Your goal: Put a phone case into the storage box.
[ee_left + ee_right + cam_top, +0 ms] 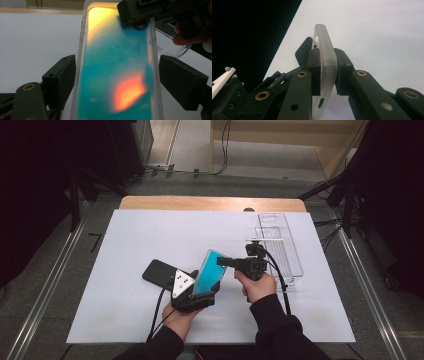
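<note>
Currently the phone case (207,272), teal-backed with clear rim, is held tilted above the white table (125,235) near its centre. It is gripped across its width by the left gripper (202,292) at its 6 o'clock end. Its 12 o'clock end is pinched edge-on by the right gripper (223,262), jaws clamped tight; a black phone (159,271) lies at the case's 9 o'clock.

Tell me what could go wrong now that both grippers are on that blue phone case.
1. The right gripper pinches only the top edge of the translucent phone case; the soft rim could bend or slip out.
2. The left gripper holds the case tilted above the white table; pulling against each other may twist it loose.
3. If it drops, it could land on the black phone lying close by.
</note>
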The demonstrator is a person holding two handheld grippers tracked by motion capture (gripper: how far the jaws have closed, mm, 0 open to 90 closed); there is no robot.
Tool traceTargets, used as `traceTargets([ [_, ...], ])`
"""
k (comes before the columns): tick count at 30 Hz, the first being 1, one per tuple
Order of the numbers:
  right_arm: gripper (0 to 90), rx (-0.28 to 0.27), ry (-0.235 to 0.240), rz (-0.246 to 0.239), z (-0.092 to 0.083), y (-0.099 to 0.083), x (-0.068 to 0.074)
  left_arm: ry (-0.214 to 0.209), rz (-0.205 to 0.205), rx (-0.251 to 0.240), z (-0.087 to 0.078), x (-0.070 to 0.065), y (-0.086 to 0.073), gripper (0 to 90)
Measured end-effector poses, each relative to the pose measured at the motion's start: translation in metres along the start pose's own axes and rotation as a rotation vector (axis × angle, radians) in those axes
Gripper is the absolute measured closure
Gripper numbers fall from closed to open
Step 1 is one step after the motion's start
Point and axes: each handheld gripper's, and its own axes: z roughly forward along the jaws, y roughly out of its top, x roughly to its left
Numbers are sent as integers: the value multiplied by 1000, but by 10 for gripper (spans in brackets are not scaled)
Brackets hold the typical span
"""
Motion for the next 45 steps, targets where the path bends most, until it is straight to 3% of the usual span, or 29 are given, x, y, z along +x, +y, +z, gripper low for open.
traceTargets([
  [8, 774, 0, 10, -12, -5, 3, 3, -28, -8, -15, -1, 0, 2, 176],
  [13, 774, 6, 2, -31, -7, 3, 6, -52, -5, 39, 0, 2, 7, 174],
  [20, 774, 5, -39, -70, -8, 4, 9, -74, -41, 97, -1, 4, 14, 141],
  [25, 774, -9, -92, -144, -12, 4, 12, -97, -45, 166, 0, 7, 18, 142],
  [34, 773, -21, -141, -285, -18, 2, 20, -143, -22, 226, -4, 12, 32, 145],
  [37, 773, -26, -133, -316, -21, 2, 20, -163, -20, 221, -8, 13, 36, 162],
  [41, 773, -34, -115, -355, -25, 0, 20, -202, -10, 283, -8, 15, 40, 161],
  [45, 773, -31, -103, -395, -28, -2, 20, -226, -9, 309, -9, 18, 44, 161],
])
